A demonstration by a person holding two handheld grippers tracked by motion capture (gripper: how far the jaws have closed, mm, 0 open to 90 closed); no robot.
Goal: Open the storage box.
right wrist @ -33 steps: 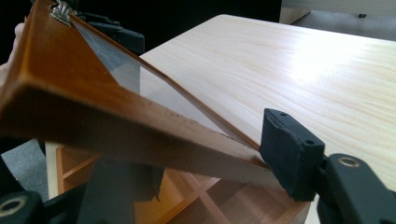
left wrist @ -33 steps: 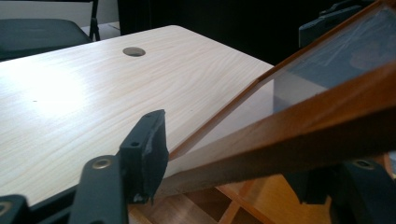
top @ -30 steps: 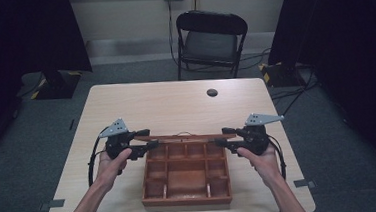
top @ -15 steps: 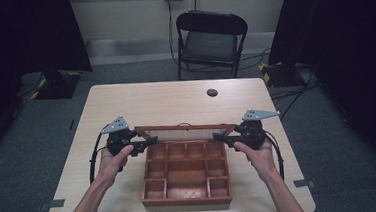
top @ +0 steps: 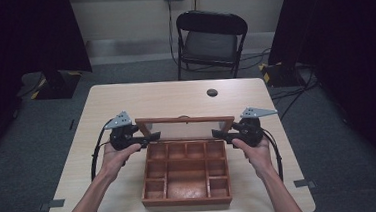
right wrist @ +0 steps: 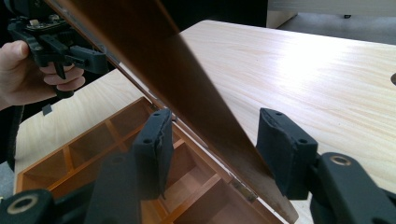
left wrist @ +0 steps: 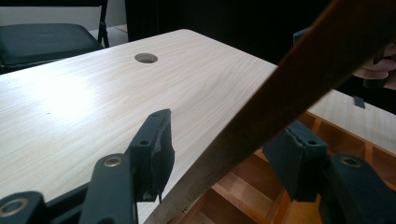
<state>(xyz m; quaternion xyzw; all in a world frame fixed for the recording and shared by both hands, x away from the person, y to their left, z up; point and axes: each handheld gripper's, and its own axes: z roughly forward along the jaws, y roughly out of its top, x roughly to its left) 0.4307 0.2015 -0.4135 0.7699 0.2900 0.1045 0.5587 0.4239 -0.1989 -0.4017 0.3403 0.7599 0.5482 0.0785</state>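
Left claw: left gripper (top: 148,137) sits at 9 o'clock of the lid (top: 184,120). Its jaws stand apart and have just been opening. The lid's end edge (left wrist: 303,70) passes between them, and neither pad clamps it.
Right claw: right gripper (top: 223,132) sits at 3 o'clock of the lid. Its jaws stand apart and straddle the lid's other end (right wrist: 187,79), with a gap visible at the outer pad.
Work item: hinged lid of the wooden compartment box (top: 187,202). It is raised to a steep tilt on the hinge along the box's 12 o'clock edge.
Box location: on the table (top: 175,97), toward 6 o'clock of its centre and directly ahead of the person. The compartments look empty.
Step in hand (judged): swinging the lid about its hinge, guided from both ends.
Technique 1: keep both grippers at equal height so that the lid does not twist on the hinge.
Technique 2: follow the arc about the hinge line. Do not push straight toward 12 or 6 o'clock, as the box may slide.
Technique 3: with loose jaws the lid only rests on a pad. Narrow the gap, or move slowly, to prevent a drop.
Technique 4: keep fingertips clear of the dividers below.
Surroundings: table hole (top: 212,92) at 12 o'clock, well apart from the box, with the chair (top: 211,39) beyond it.
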